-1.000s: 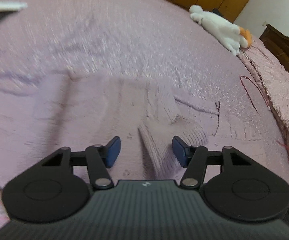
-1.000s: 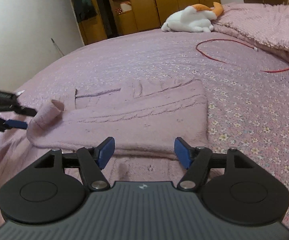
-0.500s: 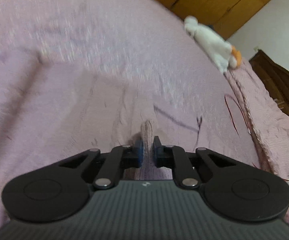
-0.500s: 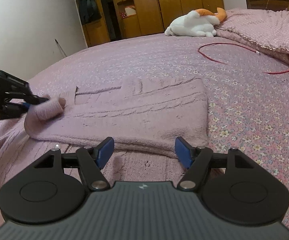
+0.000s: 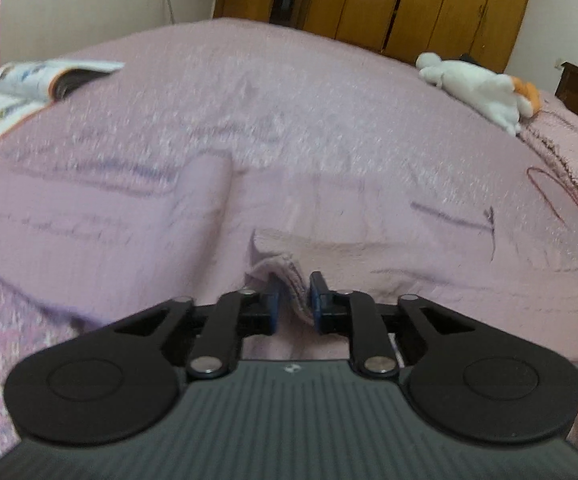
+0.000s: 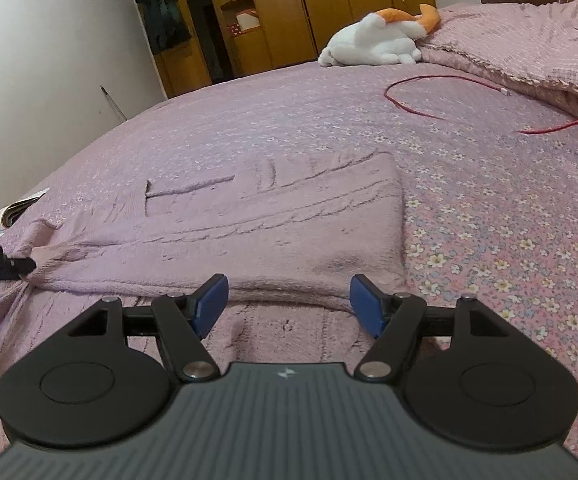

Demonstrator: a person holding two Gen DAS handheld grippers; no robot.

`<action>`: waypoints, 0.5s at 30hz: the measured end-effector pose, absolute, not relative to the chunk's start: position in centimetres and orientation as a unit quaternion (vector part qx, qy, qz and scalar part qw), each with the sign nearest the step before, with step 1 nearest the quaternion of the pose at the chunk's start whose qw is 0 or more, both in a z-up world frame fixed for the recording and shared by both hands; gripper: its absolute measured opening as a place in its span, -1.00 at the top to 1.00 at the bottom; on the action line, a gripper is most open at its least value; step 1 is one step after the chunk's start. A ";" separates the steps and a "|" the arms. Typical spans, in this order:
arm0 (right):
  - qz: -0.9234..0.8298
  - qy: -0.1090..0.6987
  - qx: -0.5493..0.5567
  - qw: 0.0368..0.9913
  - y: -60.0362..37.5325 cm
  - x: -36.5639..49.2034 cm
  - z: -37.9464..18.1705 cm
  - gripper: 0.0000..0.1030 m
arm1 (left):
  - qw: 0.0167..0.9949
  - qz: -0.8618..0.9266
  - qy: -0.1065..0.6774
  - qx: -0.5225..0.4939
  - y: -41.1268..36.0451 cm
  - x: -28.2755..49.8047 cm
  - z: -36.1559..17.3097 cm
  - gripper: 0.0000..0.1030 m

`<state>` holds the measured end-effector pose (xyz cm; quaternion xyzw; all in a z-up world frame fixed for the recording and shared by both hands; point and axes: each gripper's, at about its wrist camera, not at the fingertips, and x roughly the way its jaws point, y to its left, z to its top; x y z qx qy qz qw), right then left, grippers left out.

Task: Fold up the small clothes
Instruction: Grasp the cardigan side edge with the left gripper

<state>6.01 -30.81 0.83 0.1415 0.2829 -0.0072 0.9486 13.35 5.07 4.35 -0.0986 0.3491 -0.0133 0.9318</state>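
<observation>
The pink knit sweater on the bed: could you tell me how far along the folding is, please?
Partly done. The pink knit sweater already lies doubled, one folded edge facing the open right gripper. In hand: the left gripper is shut on the sleeve cuff. Left: laying that sleeve across the body and the final folds.

No legible text, number or brand name is showing in either view. The open, colourfully printed magazine (image 5: pixel 29 92) lying on the pink floral bedspread (image 5: pixel 289 120) is displaying print that is too blurred to read. The small pale emblem on each grey ribbed gripper housing (image 6: pixel 287 373) is appearing only as a mark, not as letters.
</observation>
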 end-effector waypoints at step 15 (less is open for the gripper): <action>0.025 0.309 0.246 0.918 -31.6 4.3 1.6 -0.44 | 0.927 -0.024 0.352 -0.131 7.5 14.3 4.6 0.39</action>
